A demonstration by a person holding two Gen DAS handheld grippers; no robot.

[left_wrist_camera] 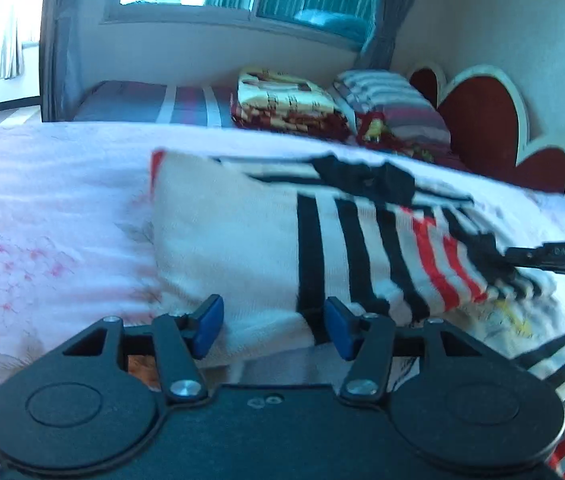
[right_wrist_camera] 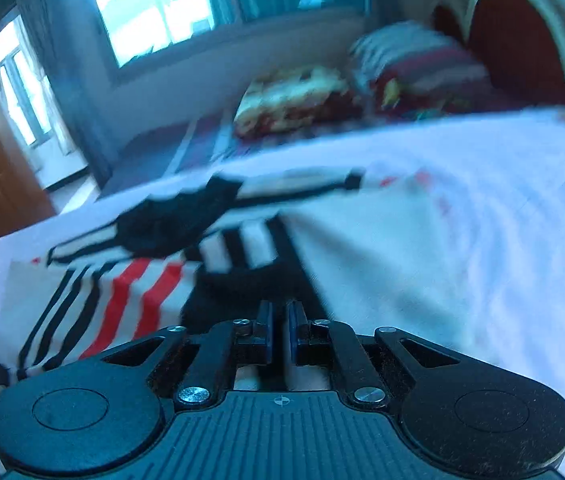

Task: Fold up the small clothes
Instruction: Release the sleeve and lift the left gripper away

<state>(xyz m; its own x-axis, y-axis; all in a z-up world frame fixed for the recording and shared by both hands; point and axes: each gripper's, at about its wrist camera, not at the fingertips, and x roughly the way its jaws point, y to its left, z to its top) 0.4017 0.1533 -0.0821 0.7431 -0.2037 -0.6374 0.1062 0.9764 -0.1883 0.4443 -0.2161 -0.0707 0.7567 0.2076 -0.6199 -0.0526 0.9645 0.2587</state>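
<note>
Left claw (left_wrist_camera: 274, 326): jaws half spread, nothing pinched, at the near hem of the top (left_wrist_camera: 242, 240).
Right claw (right_wrist_camera: 280, 332): pressed together; what it pinches, if anything, cannot tell.
Top: white, black and red stripes, partly folded on the bed (left_wrist_camera: 42, 200).
Tip: pinch both hem corners level, then lay the fold squarely.

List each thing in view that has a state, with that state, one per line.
striped garment: partly folded on the bed, one part lifted over itself.
left gripper: jaws apart, garment's near edge between them, grip unclear.
right gripper: shut on the garment's dark edge.
pink floral bedspread: spread flat under the garment.
</note>
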